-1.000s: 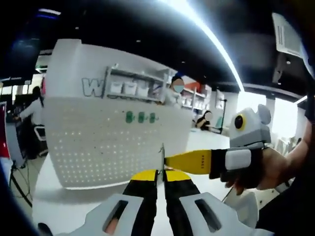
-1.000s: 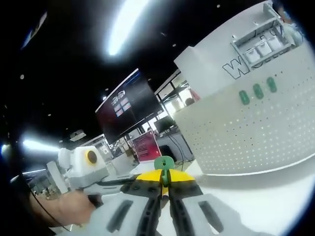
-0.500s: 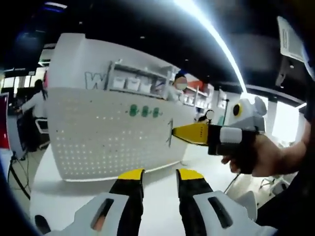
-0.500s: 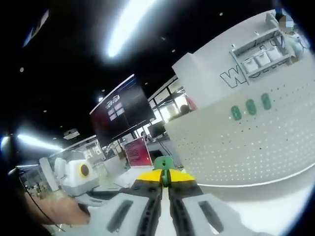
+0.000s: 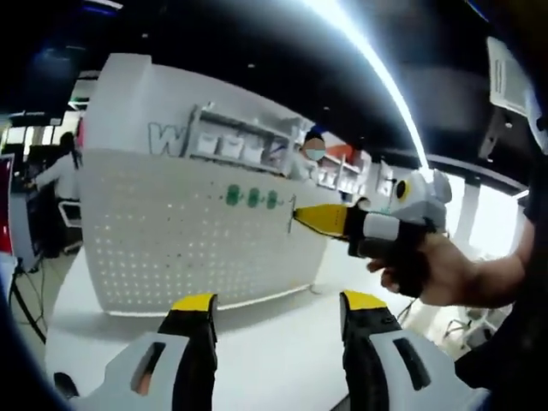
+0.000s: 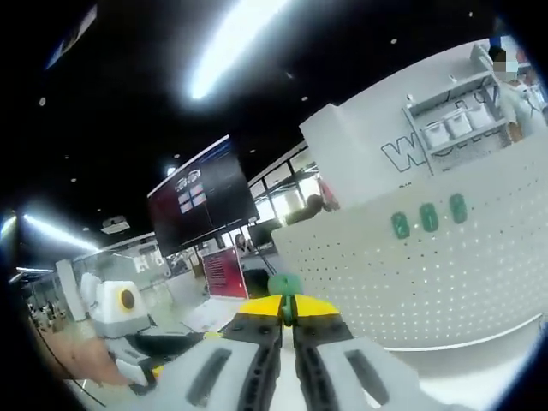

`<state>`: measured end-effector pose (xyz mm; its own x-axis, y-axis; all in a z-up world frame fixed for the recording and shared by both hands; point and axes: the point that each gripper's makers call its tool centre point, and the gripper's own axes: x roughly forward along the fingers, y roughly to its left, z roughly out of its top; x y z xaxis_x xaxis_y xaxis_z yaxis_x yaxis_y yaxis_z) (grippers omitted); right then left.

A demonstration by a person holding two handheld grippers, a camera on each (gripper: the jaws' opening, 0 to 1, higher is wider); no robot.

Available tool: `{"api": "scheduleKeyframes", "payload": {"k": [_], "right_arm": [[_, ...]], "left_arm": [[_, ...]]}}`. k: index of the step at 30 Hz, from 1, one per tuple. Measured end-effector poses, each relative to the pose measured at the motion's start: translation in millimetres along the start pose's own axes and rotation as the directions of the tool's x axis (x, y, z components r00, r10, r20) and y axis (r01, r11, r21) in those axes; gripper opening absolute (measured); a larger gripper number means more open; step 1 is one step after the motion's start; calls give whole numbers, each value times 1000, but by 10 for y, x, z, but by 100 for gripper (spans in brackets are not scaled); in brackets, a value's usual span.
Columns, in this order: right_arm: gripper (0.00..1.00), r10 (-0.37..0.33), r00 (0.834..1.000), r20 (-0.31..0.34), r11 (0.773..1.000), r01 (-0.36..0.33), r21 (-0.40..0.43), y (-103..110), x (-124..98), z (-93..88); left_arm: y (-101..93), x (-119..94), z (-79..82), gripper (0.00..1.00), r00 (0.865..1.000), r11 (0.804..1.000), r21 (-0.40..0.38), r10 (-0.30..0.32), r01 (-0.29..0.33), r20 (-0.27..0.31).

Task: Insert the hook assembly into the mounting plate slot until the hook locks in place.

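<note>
Item 1, left tool (image 5: 279, 312): lower centre of the left gripper view, my two yellow-tipped jaws spread wide with nothing between them, white desk (image 5: 282, 342) beneath.

Item 2, right tool (image 6: 286, 310): lower centre of the right gripper view, jaws pressed narrow onto the hook assembly (image 6: 285, 286), whose green head stands just above the yellow tips. In the left gripper view I see this same tool (image 5: 295, 216) entering from the right of the frame, gripped by a hand (image 5: 437, 270), with a thin metal hook part at its yellow tip, just in front of the plate's right end.

Item 3, mounting plate (image 5: 188, 231): white perforated panel, upright on the desk, centre-left of the left gripper view. Three green pieces (image 5: 252, 198) sit in a row near its upper right. In the right gripper view the plate (image 6: 428, 274) occupies the right half of the frame, the green pieces (image 6: 428, 217) near its top. I cannot tell whether the hook touches the plate.

Item 4, background: white wall with shelf and lettering (image 5: 231, 141) above the plate; dark screen (image 6: 201, 205) at centre-left of the right gripper view; a person (image 5: 56, 184) at far left of the left gripper view.
</note>
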<state>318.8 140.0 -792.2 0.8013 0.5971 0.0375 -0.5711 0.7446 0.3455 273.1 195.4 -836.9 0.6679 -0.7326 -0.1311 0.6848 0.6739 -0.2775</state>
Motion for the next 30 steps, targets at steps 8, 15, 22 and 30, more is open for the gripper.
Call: {"api": "scheduleKeyframes", "payload": {"k": [8,15,22,30], "right_arm": [[1,-15,1000,8,1000,15,-5,-109,109,-27],[1,-27,1000,12,1000,27,-10,-191,169,-38],[1,-51,998,33,999,52,-7,-349,226,37],[1,-116,990,77,992,119,-44,-668,278,181]], "left_arm": [[9,42,-14,84,1000,999,50,13,-12,-8],[-22,89,2,94,1000,999,47,-4,4,7],[19,117,14,97,1000,998,58,3,-4,11],[76,153,-13,100,1000,999,48,14,-14,9]]}}
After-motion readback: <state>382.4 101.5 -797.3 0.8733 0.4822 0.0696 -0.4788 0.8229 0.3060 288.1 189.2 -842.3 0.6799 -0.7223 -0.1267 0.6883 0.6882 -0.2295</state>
